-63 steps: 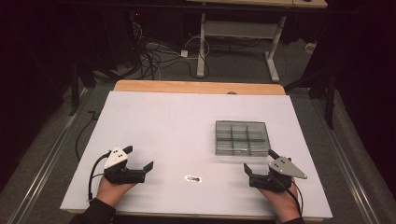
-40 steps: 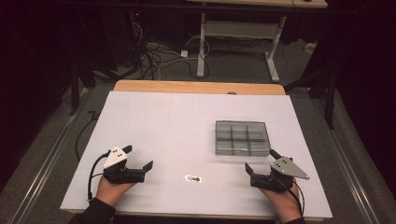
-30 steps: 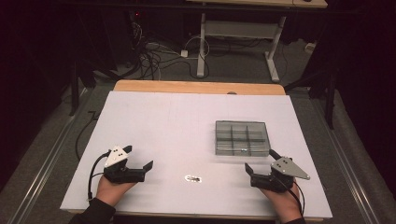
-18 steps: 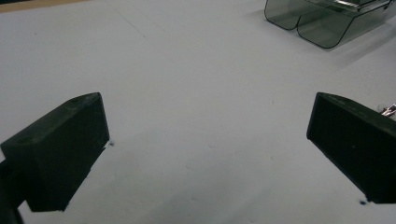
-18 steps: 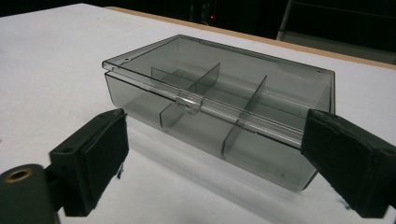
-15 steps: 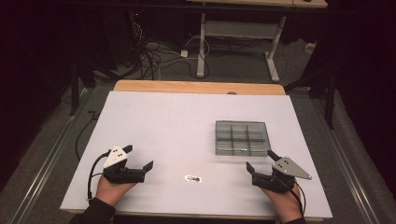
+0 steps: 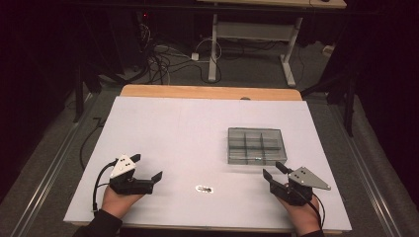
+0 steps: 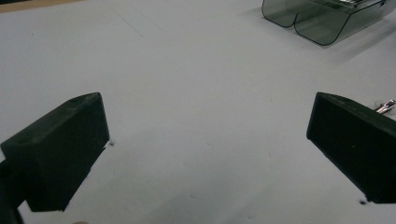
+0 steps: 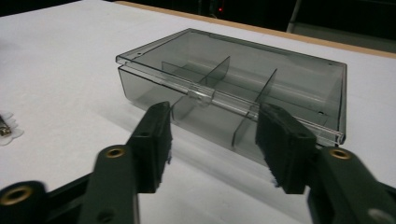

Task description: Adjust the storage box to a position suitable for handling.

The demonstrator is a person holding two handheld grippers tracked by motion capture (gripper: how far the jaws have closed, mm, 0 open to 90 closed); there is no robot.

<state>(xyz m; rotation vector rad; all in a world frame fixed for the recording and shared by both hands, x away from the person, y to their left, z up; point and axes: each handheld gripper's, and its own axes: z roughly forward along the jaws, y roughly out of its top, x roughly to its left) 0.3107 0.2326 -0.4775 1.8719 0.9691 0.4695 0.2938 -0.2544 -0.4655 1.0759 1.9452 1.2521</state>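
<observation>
The right tool (image 7: 274, 174) is held low over the white surface (image 7: 188, 128). Its jaws have just been closing and are seen about half open, with nothing gripped between them. The smoky clear box (image 9: 233, 88) is found just ahead of this tool, lid shut, not touched by the pads. The left tool (image 7: 146, 168) is held wide open, with nothing between its jaws. A small shiny thing (image 7: 203, 188) is seen lying between the two tools, apart from both.
</observation>
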